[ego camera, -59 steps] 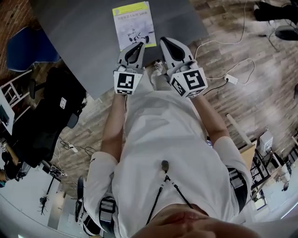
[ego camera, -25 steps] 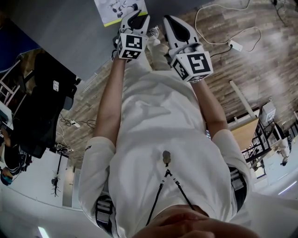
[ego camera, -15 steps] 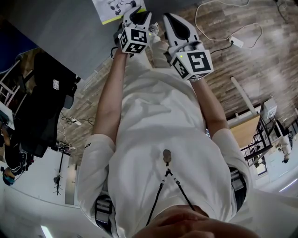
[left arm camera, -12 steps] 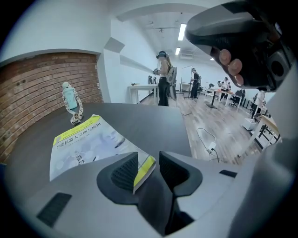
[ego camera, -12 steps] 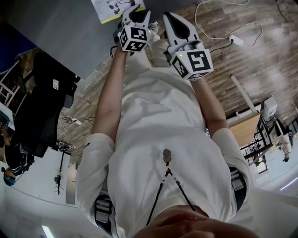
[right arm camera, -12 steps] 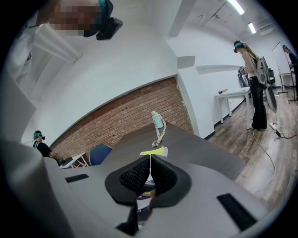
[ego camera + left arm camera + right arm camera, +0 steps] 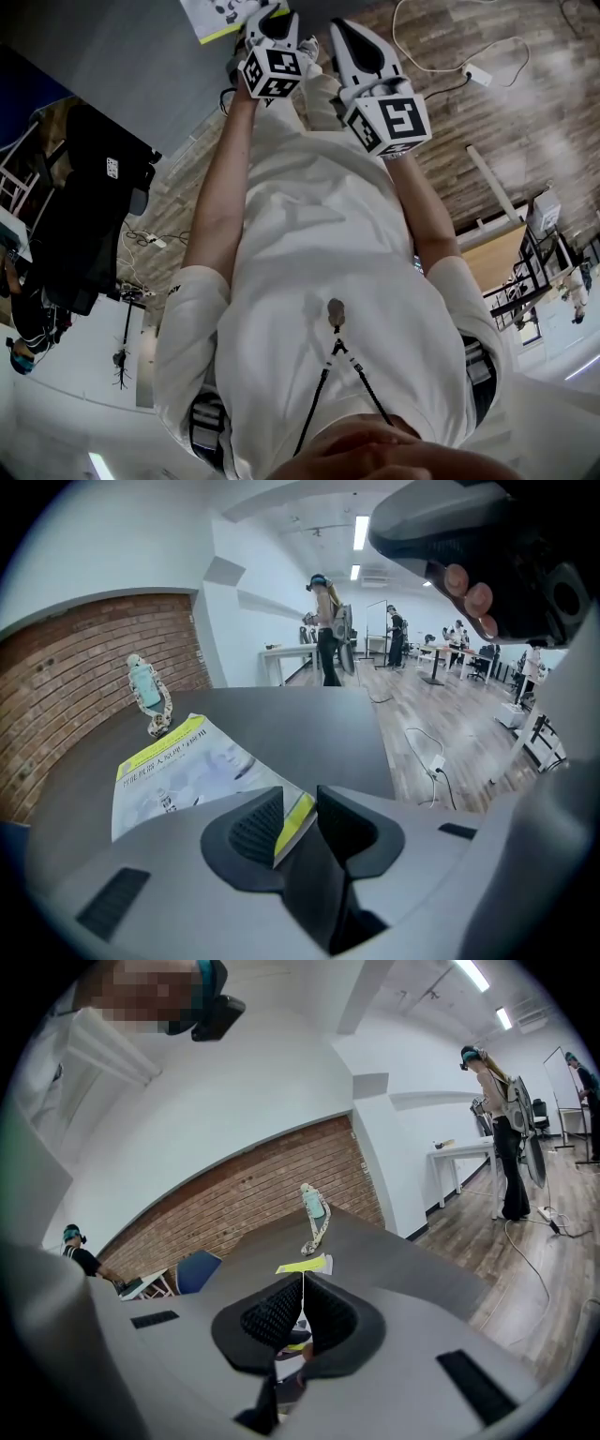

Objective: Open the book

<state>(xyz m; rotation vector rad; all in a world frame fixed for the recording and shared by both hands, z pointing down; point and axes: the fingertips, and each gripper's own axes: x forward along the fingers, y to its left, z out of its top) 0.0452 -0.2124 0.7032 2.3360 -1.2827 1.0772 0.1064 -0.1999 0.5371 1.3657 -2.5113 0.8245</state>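
Fingers (image 7: 255, 829) of left gripper (image 7: 300, 805) were closing around near corner of book (image 7: 178, 771), pads not yet pressing, book lay shut on grey table (image 7: 309, 728), right gripper (image 7: 302, 1305) fingers were pressed together.

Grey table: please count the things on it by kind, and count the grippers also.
Book: 1
Bottle with a strap: 1
Grippers: 2, the left gripper closing with the book's corner between its jaws, the right gripper with jaws together
Total: 4
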